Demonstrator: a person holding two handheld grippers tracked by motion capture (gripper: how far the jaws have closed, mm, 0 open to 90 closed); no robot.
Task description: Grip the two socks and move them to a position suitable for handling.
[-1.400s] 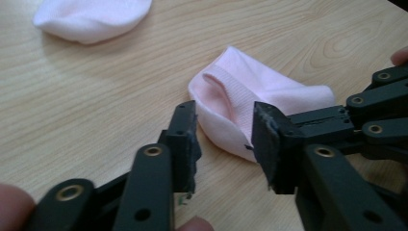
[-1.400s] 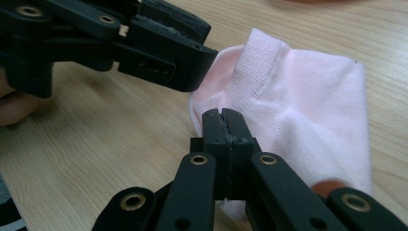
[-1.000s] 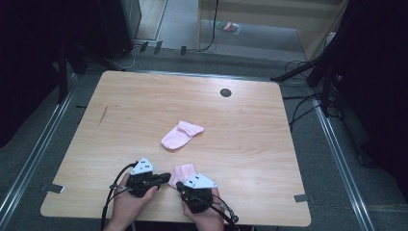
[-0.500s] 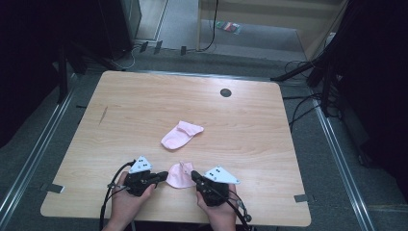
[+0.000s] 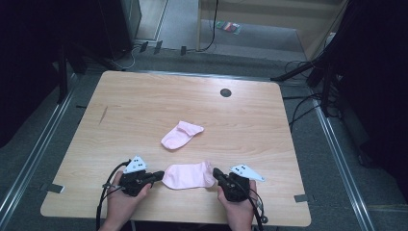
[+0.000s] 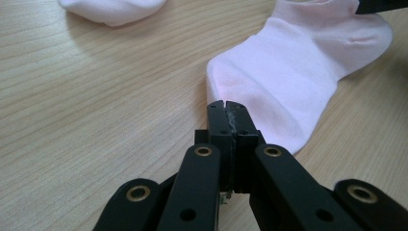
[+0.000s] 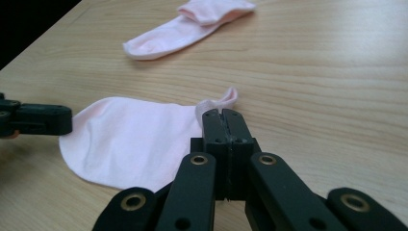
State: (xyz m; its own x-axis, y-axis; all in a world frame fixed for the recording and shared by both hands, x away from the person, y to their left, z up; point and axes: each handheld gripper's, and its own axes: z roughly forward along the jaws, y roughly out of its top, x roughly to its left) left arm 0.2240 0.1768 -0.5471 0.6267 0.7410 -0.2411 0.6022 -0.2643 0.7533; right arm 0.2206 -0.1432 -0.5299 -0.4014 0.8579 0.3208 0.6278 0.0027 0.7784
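A pink sock (image 5: 187, 174) lies flat near the table's front edge, stretched between my two grippers. My left gripper (image 5: 156, 176) is shut on its toe end (image 6: 225, 107). My right gripper (image 5: 216, 173) is shut on its cuff edge (image 7: 222, 115), where a small fold of fabric sticks up. In the right gripper view the sock (image 7: 134, 139) spreads leftward to the left gripper (image 7: 38, 120). A second pink sock (image 5: 180, 134) lies loose in the middle of the table, partly folded at its cuff, and also shows as the second sock (image 7: 192, 24) beyond my right jaws.
The wooden table (image 5: 144, 110) has a dark round cable hole (image 5: 225, 92) near its far edge. Cables and dark stands sit on the floor around it. A person's hands hold both grippers at the front edge.
The two grippers have moved apart sideways. The near sock, bunched between them a second ago, is now pulled out flat.
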